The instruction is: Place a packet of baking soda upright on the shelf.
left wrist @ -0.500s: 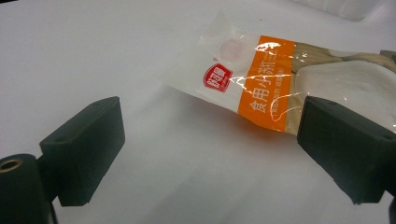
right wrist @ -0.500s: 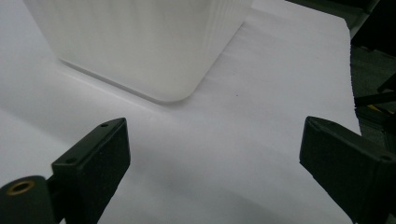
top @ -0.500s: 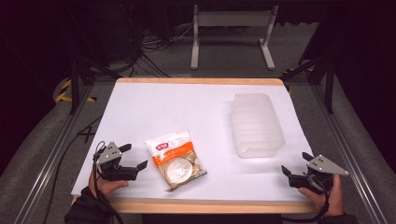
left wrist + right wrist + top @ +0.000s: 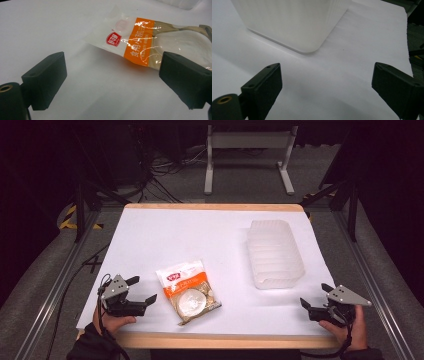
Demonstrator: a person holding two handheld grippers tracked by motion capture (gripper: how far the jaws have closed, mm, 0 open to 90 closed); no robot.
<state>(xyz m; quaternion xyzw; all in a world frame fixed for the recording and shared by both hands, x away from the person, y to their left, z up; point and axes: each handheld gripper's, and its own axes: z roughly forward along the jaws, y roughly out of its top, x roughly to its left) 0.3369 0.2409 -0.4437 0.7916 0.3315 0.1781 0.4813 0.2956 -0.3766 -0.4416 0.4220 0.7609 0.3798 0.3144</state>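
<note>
Both jaws wide, empty: the left gripper [image 4: 142, 290] at seven o'clock beside a food packet [image 4: 188, 291]; the right gripper [image 4: 314, 301] at five, near a ribbed container [image 4: 274, 253].

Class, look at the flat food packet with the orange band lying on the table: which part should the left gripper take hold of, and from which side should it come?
Probably the clear sealed end of the food packet nearest the left gripper, approached from the packet's left. That edge looks thin and flat, while the middle bulges; the jaws stand open, already pointing that way.
</note>
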